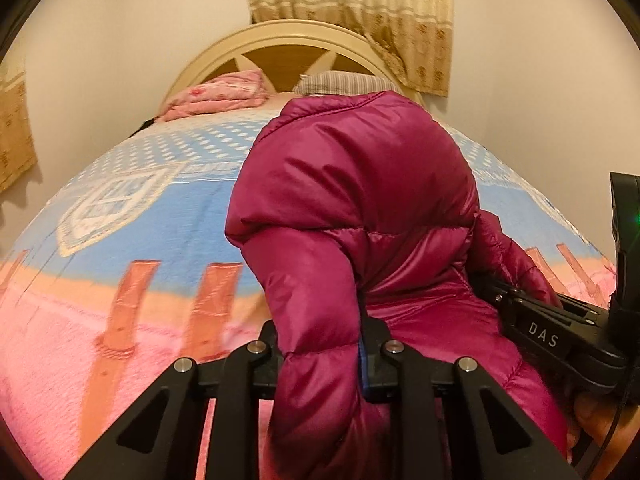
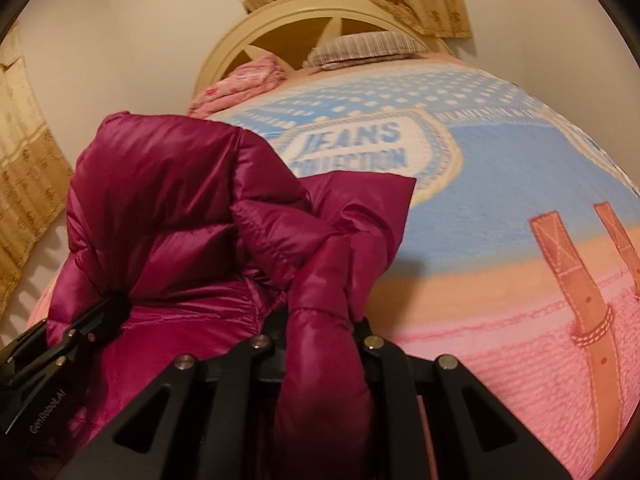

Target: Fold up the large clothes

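Observation:
A shiny magenta puffer jacket point(image 1: 352, 184) hangs bunched above the bed, held up by both grippers. My left gripper point(image 1: 322, 354) is shut on a thick fold of the jacket, which fills the gap between its fingers. My right gripper point(image 2: 324, 336) is shut on another fold of the same jacket point(image 2: 160, 200). The right gripper also shows in the left wrist view point(image 1: 532, 312) at the right, clamped on the jacket. The left gripper shows in the right wrist view point(image 2: 100, 312) at the lower left, pinching the fabric. The rest of the jacket drapes between them.
A bed with a blue and pink blanket point(image 1: 140, 220) printed "JEANS COLLECTION" point(image 2: 352, 148) lies below. A pink folded quilt point(image 1: 216, 96) and a striped pillow point(image 1: 340, 82) lie by the cream headboard point(image 1: 288, 36). Curtains point(image 1: 360, 8) hang behind; walls stand on both sides.

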`<state>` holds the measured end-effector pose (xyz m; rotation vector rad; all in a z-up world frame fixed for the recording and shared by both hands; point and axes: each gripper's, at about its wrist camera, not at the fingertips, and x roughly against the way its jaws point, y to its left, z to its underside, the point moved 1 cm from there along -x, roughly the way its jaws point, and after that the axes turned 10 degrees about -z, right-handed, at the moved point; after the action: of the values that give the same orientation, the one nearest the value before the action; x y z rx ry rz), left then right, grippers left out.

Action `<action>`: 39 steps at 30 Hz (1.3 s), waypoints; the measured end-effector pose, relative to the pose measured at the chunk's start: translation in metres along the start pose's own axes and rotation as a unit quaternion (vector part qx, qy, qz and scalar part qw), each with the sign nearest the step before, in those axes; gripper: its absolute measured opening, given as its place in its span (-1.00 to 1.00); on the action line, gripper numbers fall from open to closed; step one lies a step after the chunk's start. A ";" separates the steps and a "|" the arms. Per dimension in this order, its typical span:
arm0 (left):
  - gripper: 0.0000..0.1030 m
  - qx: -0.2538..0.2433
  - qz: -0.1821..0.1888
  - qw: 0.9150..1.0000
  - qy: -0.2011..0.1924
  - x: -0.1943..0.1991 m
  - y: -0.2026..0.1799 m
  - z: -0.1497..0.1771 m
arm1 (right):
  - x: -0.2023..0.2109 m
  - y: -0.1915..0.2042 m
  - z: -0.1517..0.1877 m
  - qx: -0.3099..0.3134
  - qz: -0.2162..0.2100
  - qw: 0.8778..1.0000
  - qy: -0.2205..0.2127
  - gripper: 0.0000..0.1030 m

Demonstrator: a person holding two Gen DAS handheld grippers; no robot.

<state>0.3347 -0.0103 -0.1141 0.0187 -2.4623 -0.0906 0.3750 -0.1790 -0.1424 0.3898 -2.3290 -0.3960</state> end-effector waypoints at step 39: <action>-0.55 0.130 -0.111 0.985 -0.004 0.054 0.179 0.054 | -0.053 0.217 0.037 0.147 -0.117 0.981 0.045 -0.68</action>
<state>0.2604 0.1694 -0.1094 0.4062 -2.4560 0.1360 0.3503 0.0445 -0.1155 0.8133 -2.2634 -0.1378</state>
